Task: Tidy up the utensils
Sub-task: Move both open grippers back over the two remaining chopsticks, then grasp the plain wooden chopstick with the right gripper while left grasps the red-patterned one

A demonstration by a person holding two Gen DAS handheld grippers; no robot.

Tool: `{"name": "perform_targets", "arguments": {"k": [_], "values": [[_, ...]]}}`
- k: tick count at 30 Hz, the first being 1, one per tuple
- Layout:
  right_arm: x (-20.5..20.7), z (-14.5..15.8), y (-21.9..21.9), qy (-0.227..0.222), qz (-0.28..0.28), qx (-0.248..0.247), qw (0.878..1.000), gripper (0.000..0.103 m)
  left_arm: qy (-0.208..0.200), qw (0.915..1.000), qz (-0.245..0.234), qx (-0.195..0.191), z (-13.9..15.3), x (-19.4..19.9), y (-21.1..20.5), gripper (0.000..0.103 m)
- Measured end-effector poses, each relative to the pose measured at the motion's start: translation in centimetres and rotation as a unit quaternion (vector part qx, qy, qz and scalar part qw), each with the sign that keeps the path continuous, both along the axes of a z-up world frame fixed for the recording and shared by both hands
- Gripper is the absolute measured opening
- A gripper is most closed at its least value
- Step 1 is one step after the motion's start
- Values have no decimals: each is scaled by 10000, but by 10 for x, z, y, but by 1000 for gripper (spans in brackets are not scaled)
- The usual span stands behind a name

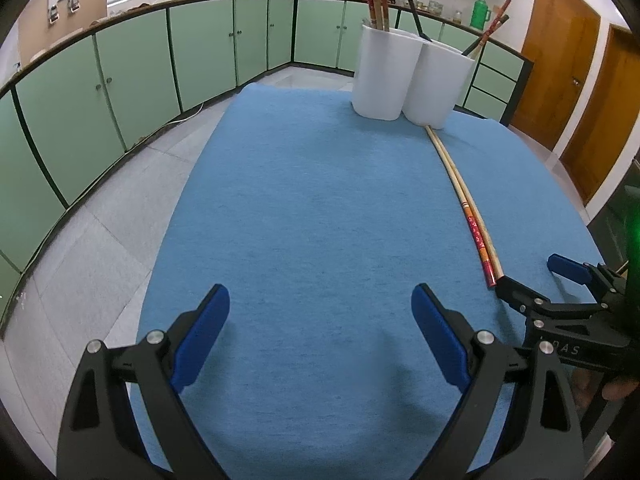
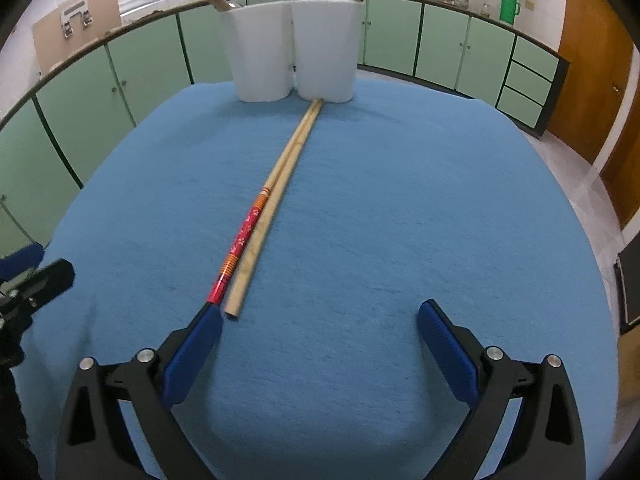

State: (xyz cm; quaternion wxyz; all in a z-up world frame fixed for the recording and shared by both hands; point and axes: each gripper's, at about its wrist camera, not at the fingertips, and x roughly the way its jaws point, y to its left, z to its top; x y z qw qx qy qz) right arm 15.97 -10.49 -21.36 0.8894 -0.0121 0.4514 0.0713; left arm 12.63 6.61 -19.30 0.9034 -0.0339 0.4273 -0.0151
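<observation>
Two chopsticks are lying side by side on the blue cloth [image 2: 400, 208], one plain wooden [image 2: 262, 236] and one with a red flower-patterned handle [image 2: 244, 236], their far tips touching the base of the right of two joined white holders [image 2: 324, 44] standing at the cloth's far edge. The right gripper [image 2: 320, 332] is sitting spread wide at the near edge, its left pad [image 2: 192, 356] touching the red handle's end, with the letters "OAS" readable on its body in the left wrist view. The left gripper [image 1: 320, 336] is hovering spread and empty over the near left part of the cloth.
</observation>
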Motion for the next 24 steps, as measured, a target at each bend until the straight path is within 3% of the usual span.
{"name": "perform_targets", "arguments": {"k": [8,13,15,24], "values": [[-4,0,10,-46,214,-45,9997,94,34,10000,38,10,-3,2,1,90],[-8,4,2,-145,145,-38,9998,60,27,10000,64,-7,-2,4,2,90],[-10,6,-5,-140,153,3,9998,50,23,10000,42,1,-2,4,1,90],[-26,9,-29,-86,0,625,9980,49,56,10000,-34,-18,-4,2,-6,90]]}}
